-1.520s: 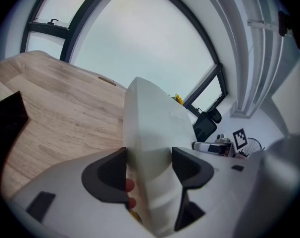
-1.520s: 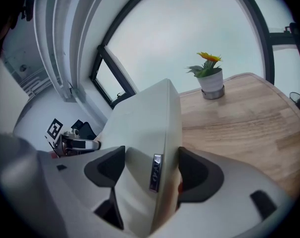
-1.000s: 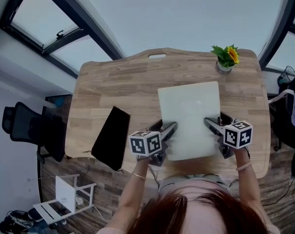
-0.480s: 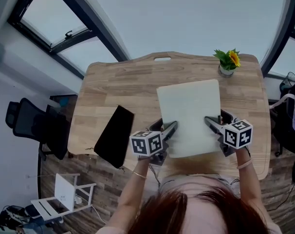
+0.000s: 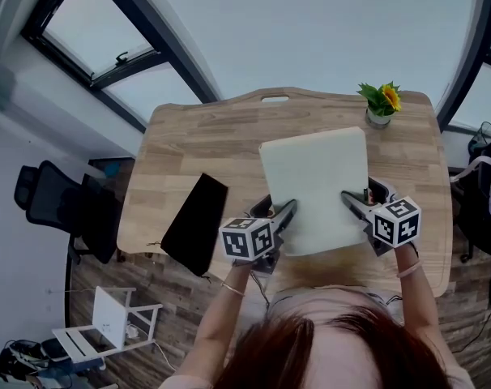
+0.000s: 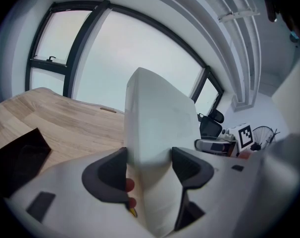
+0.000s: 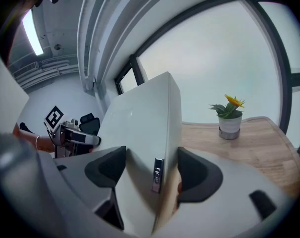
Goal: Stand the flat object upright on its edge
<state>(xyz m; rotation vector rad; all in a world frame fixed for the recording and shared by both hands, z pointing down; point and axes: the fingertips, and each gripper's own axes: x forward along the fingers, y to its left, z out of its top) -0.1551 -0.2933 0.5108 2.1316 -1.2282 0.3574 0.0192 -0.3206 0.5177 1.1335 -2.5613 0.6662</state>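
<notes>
A flat white board-like object point(image 5: 317, 186), thick as a closed laptop, is held over the wooden table point(image 5: 197, 136). My left gripper point(image 5: 281, 215) is shut on its left edge and my right gripper point(image 5: 352, 203) is shut on its right edge. In the left gripper view the white object point(image 6: 157, 133) rises between the dark pads point(image 6: 106, 170), tilted up off the table. In the right gripper view the same object point(image 7: 145, 128) fills the gap between the pads point(image 7: 197, 172), with a small metal port showing on its edge.
A black flat rectangle point(image 5: 195, 223) lies at the table's left front edge. A small potted sunflower point(image 5: 378, 101) stands at the far right corner. Black office chair point(image 5: 55, 209) and a white stool point(image 5: 108, 322) stand on the floor to the left.
The white object's far edge has lifted higher off the table, held by both grippers. The head view has shifted slightly.
</notes>
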